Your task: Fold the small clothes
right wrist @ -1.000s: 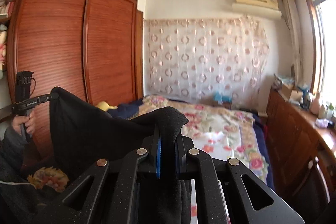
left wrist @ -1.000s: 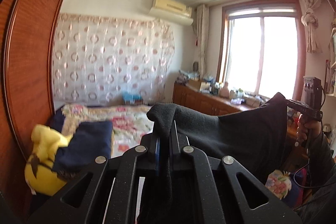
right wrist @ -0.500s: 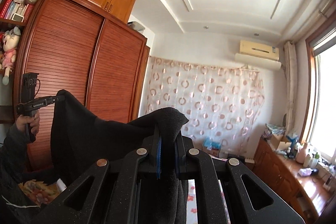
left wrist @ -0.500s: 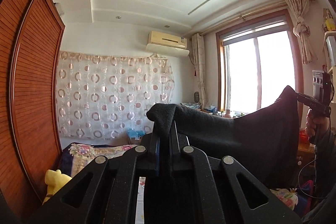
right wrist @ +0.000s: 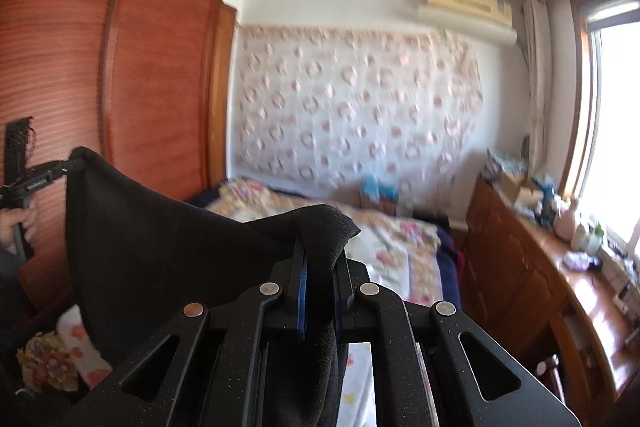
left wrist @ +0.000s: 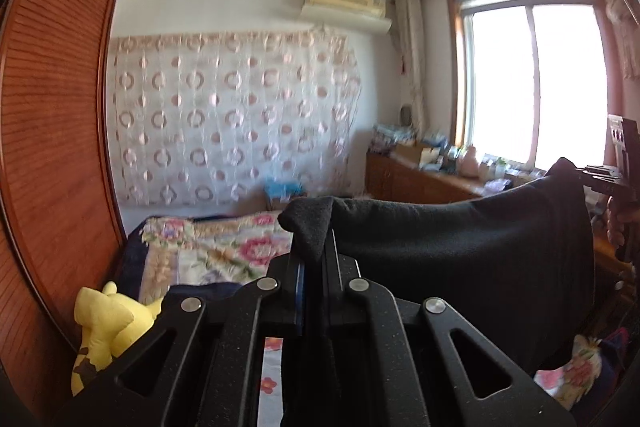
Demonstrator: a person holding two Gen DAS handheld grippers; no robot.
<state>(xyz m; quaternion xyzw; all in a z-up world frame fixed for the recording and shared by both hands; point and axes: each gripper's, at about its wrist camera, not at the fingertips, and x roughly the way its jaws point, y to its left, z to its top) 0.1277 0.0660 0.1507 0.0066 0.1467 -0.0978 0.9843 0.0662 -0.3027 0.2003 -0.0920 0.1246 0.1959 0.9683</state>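
A black fleece garment (left wrist: 460,259) hangs in the air, stretched between my two grippers above the bed. My left gripper (left wrist: 316,251) is shut on one top corner of it. My right gripper (right wrist: 320,263) is shut on the other top corner; the cloth (right wrist: 160,251) spreads to the left in the right wrist view. Each view shows the other gripper at the far corner: the right gripper (left wrist: 600,179) in the left wrist view, the left gripper (right wrist: 52,171) in the right wrist view. The garment's lower part is hidden behind the gripper bodies.
A bed with a floral quilt (left wrist: 216,251) lies below. A yellow plush toy (left wrist: 108,327) sits at its left edge by the wooden wardrobe (right wrist: 120,99). A cluttered wooden sideboard (right wrist: 540,267) runs under the window on the right.
Both grippers swung up toward the ceiling and have now tilted back down toward the bed, the garment still stretched between them. Both grips are unchanged.
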